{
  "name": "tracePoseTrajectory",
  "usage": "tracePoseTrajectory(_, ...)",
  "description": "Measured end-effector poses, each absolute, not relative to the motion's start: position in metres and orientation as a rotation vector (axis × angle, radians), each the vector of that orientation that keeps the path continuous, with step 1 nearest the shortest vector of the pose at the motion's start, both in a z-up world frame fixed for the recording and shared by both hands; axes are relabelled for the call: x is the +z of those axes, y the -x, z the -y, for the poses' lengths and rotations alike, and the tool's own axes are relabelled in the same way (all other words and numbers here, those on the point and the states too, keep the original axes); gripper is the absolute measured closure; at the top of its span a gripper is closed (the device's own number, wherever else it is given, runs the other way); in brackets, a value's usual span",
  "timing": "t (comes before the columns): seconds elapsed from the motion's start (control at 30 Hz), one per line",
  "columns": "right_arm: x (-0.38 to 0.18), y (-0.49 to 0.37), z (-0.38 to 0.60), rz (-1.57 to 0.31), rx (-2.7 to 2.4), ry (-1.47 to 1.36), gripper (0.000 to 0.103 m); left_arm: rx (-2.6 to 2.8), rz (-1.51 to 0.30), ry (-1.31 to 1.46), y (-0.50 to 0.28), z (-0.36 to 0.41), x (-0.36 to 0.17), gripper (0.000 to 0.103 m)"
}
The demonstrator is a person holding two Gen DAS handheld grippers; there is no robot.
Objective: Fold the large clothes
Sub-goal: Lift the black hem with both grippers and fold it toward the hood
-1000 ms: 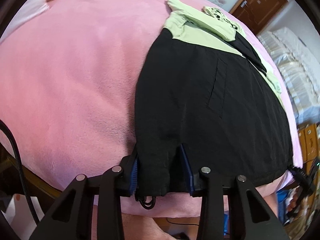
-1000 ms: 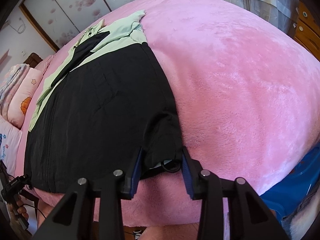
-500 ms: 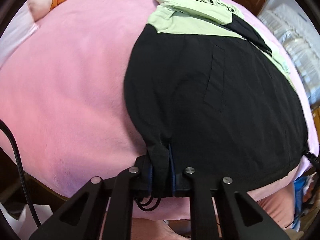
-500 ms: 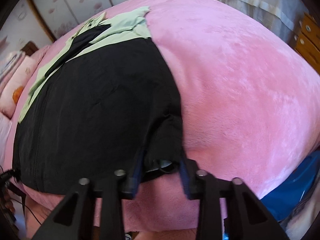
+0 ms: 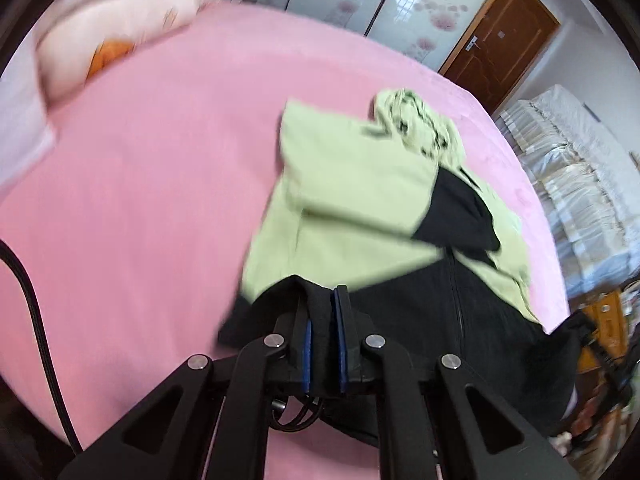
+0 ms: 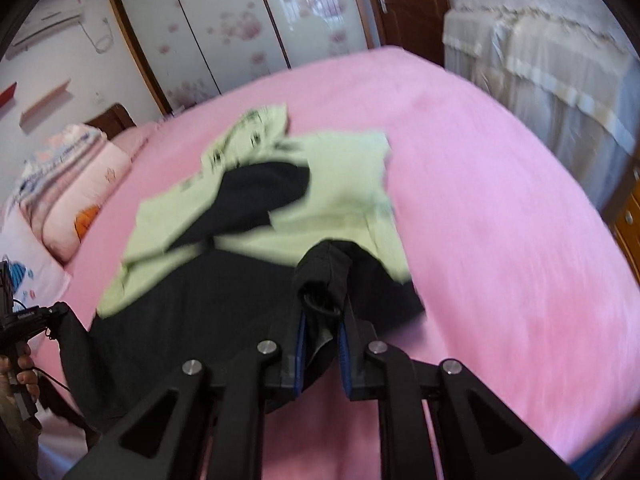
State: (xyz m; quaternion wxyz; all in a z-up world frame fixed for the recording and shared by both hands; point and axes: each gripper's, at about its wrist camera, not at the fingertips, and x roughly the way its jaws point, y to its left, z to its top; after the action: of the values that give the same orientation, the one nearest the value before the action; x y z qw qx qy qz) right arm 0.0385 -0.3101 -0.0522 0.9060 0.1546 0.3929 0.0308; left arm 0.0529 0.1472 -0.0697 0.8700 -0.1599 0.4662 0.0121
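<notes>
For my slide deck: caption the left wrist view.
Left gripper shut on the black hem of a black-and-green jacket, lifting it over a pink bed.

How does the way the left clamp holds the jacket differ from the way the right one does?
The left gripper pinches a thin, flat fold of the black jacket hem, jaws almost together. The right gripper holds a thicker bunch with a cord loop, jaws a little wider. Both are shut on the jacket over the pink bed.
</notes>
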Motion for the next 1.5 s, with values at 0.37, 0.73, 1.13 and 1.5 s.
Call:
tracePoseTrajectory(0.37,-0.097,-0.221,0.341,-0.869,-0.101,-0.533,0.068,0.168,-1.012,0.355,-0.226,-0.165,-0.111,0.082)
tracePoseTrajectory(0.73,-0.129,-0.243,0.366,-0.903,-0.034,-0.534,0.057,0.058,-0.997,0.439,-0.25,-0.187,-0.137,0.06)
tracePoseTrajectory(1.13,-0.136,-0.269,0.342,-0.973,-0.004,-0.195,0.057,-0.094,-1.038,0.068,-0.245,-0.17,-0.15,0.059)
tracePoseTrajectory(1.5,-0.131,-0.271,0.352,-1.026,0.099,-0.089,0.057,-0.286,-1.065,-0.051,-0.238,-0.168,-0.134,0.058)
